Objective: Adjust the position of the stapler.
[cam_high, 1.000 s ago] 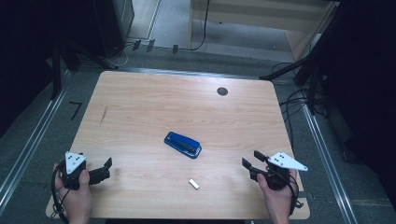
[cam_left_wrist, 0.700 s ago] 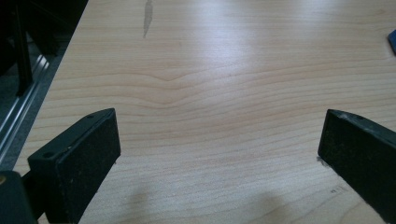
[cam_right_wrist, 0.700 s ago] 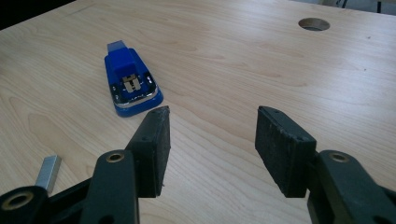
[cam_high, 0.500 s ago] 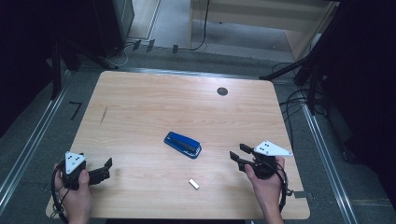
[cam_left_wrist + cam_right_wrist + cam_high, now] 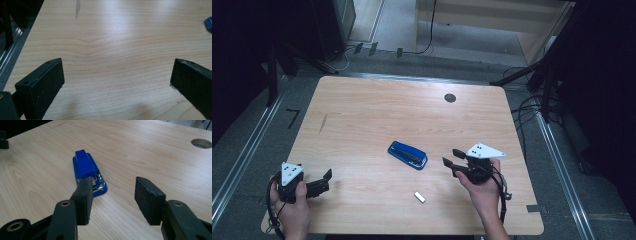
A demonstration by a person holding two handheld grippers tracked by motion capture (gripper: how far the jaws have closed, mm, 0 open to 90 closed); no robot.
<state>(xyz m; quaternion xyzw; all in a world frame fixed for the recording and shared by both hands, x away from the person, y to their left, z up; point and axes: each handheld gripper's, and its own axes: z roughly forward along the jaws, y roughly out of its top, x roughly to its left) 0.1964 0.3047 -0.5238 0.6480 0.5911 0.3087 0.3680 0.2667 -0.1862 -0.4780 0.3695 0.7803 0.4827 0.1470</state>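
Jaws of our right gripper (image 5: 451, 161) stand parted with nothing between them, their tips pointing left toward the stapler (image 5: 407, 155), close to its near end but apart from it. In the right gripper view (image 5: 113, 192) the left jaw overlaps the stapler's metal nose, while the gap between the jaws frames bare wood. Our right hand (image 5: 479, 189) grips the tool from below, forearm coming up from the bottom edge, the grey plate on top tilted to the right.

Our left gripper (image 5: 323, 181) sits near the table's front left corner, jaws wide apart and empty; our left hand (image 5: 292, 207) wraps its body. In the left gripper view (image 5: 117, 82) we see only wood grain between the jaws, with a blue corner of the stapler (image 5: 208, 23) at the right edge.

The stapler lies flat near the middle of the table (image 5: 377, 115), angled. A staple strip (image 5: 419, 197) lies in front of it, well apart. A cable hole (image 5: 450, 98) sits toward the far edge. Around the table we see dark floor, rails and cables.

Compared with a second ago, our right gripper has moved in from the right edge toward the stapler; the left one has stayed put.
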